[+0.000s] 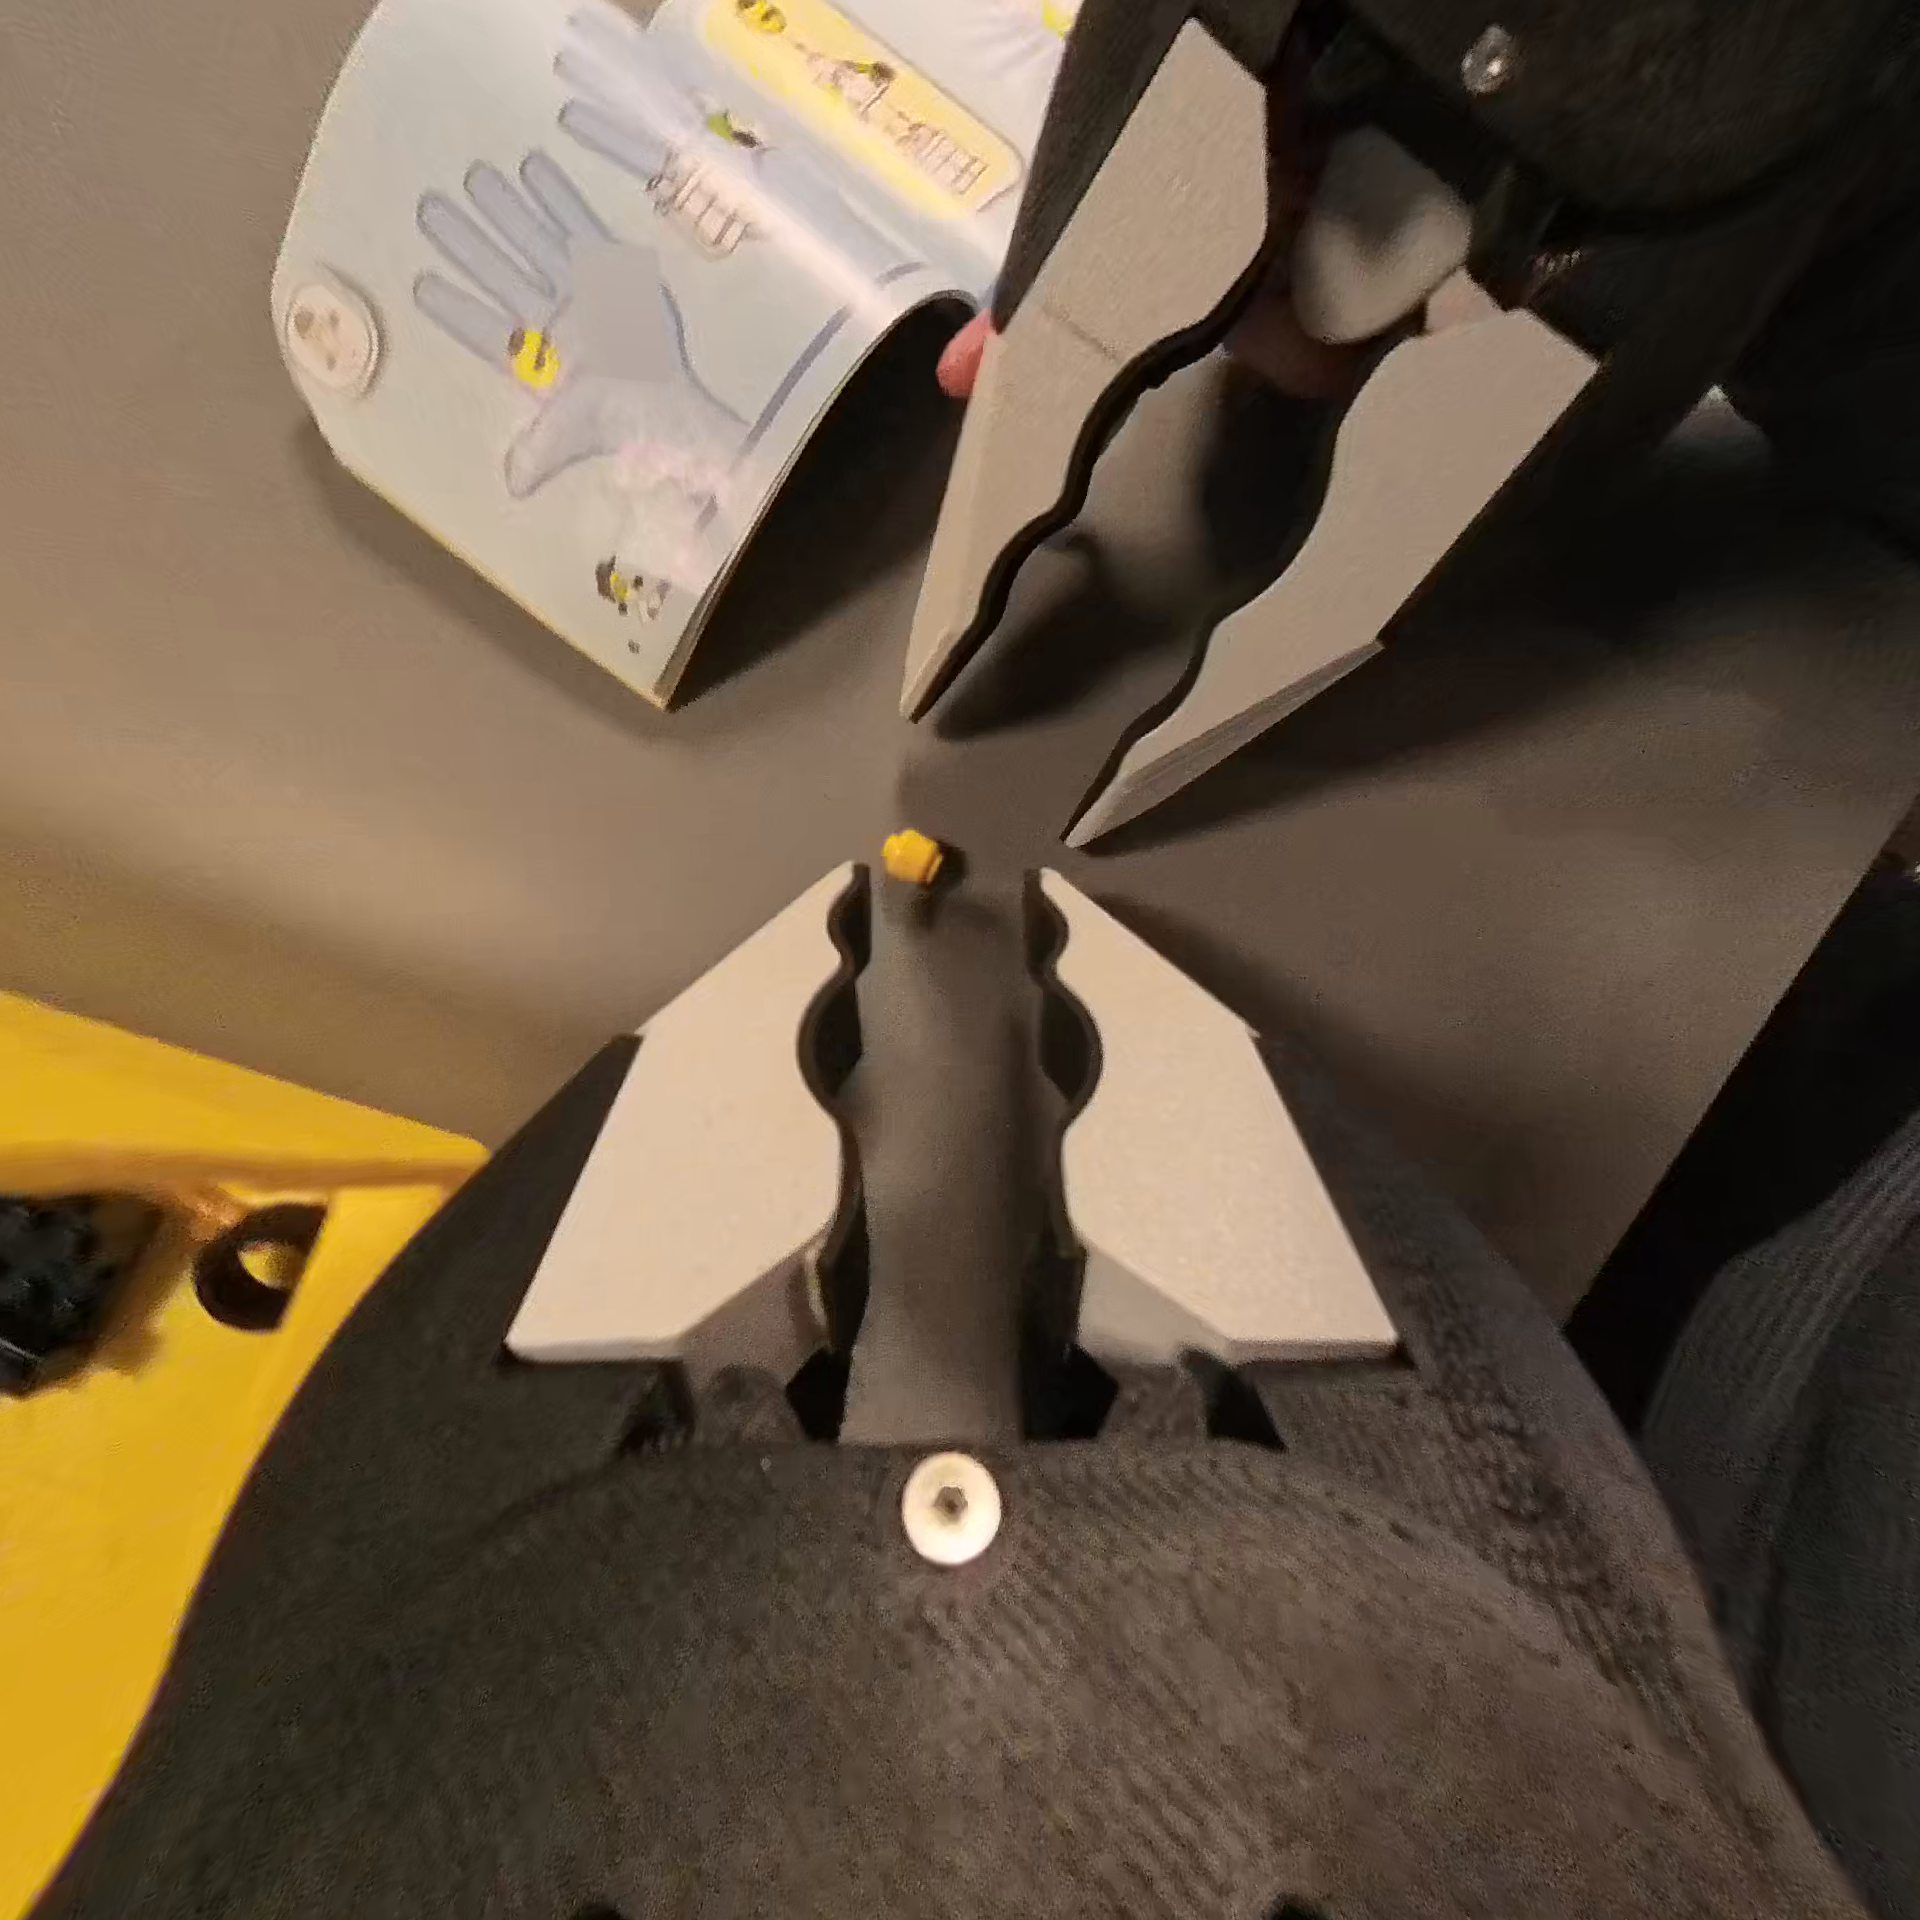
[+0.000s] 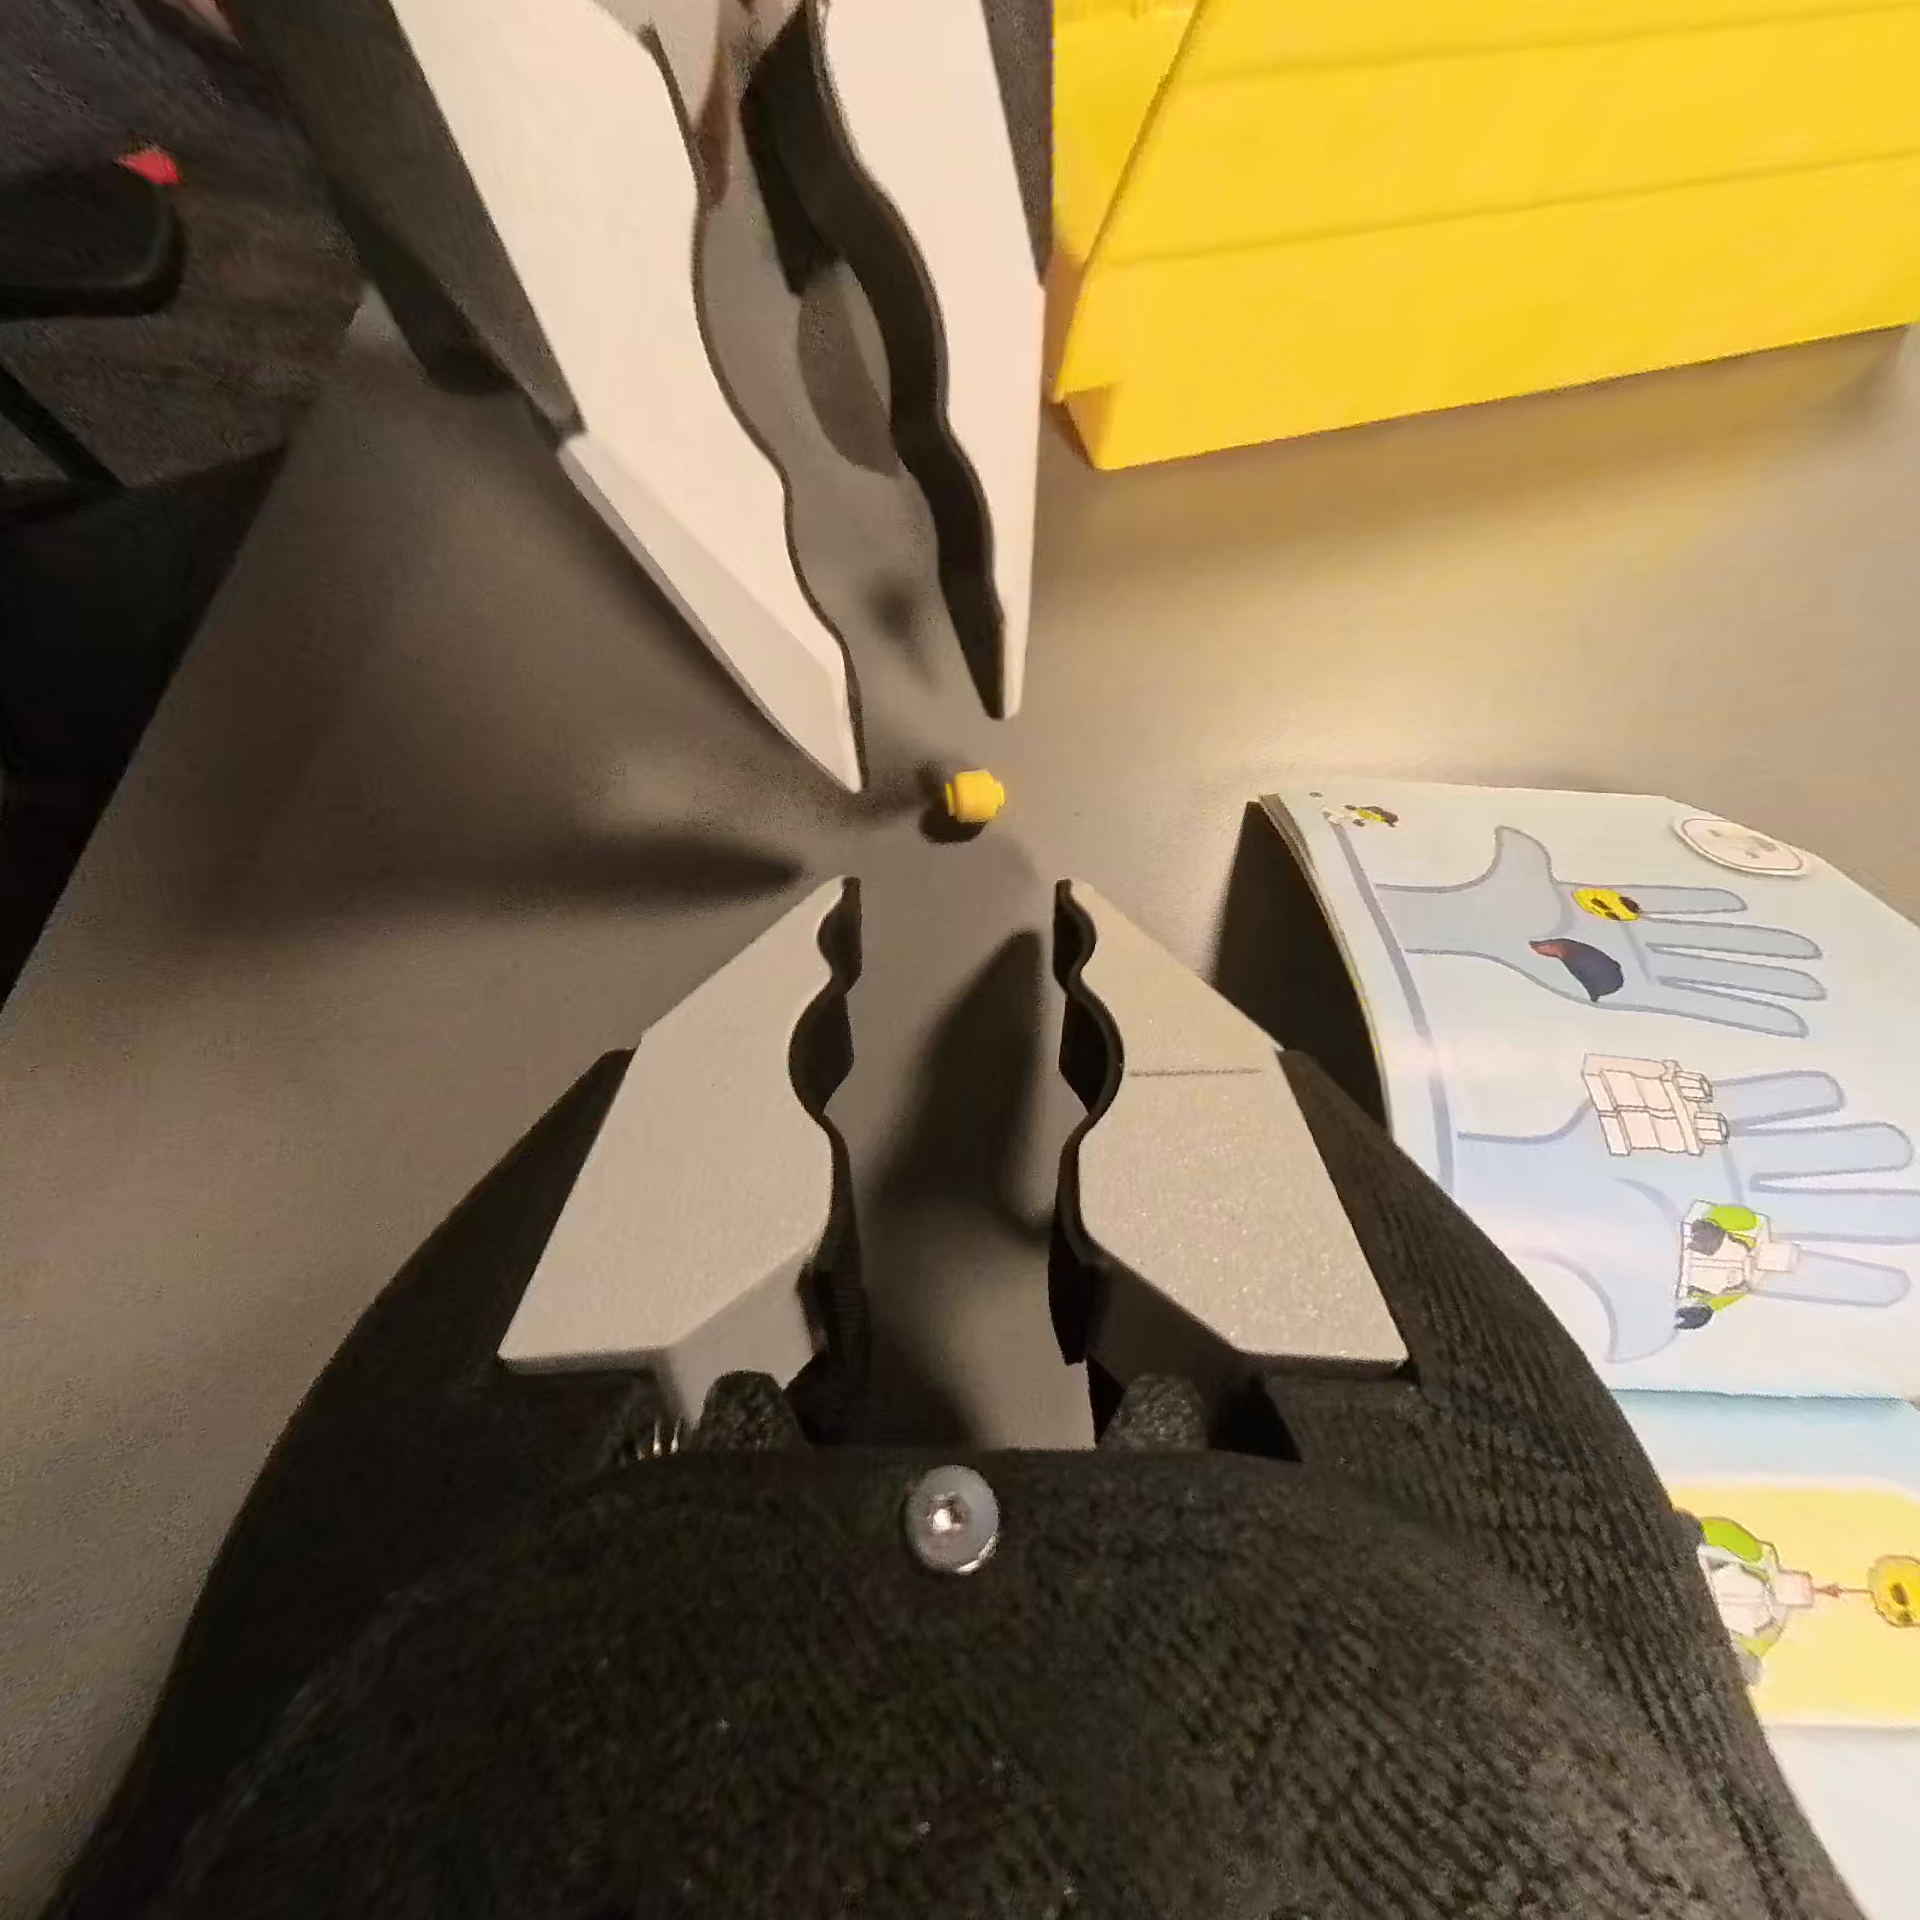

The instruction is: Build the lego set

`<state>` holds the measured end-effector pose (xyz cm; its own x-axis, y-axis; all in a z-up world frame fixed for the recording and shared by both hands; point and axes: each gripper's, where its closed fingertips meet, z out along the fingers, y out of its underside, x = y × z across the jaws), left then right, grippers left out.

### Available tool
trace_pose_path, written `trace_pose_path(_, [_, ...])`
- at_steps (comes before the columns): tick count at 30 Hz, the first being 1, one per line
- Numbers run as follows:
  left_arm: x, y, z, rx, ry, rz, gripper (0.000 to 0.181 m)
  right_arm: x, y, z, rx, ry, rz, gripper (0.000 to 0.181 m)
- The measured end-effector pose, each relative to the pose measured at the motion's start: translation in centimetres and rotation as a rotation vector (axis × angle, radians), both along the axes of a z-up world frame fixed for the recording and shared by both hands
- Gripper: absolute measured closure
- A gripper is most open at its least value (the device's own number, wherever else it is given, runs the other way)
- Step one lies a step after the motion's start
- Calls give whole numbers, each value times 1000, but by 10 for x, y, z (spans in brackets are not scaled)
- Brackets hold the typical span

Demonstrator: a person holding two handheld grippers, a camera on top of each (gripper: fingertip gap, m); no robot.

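Note:
A small round yellow lego piece lies on the grey table, just ahead of my left gripper and slightly left of its gap. That gripper is open and empty. My right gripper comes in from the upper right, open and empty, its tips just beyond the piece. In the right wrist view the piece lies just ahead of my open right gripper. The left gripper points down from above, one fingertip close beside the piece. Neither gripper holds the piece.
An instruction booklet lies curled open at the back left; it also shows in the right wrist view. A yellow box stands at my left, also in the right wrist view. The table edge runs along the right.

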<state>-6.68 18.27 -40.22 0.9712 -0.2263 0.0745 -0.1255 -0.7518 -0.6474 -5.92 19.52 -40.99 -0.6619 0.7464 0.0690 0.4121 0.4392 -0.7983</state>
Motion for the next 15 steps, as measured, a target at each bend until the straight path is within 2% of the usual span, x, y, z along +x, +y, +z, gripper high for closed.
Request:
trace_pose_path(6, [-7, 6, -3, -63, 177, -158, 153, -2, 3, 8, -65, 15, -17, 147])
trace_pose_path(11, [-2, 8, -9, -104, 188, -251, 153, -2, 4, 9, -77, 14, -19, 147])
trace_pose_path(15, [0, 12, -13, -116, 158, -268, 155, -1, 5, 7, -80, -1, -20, 147])
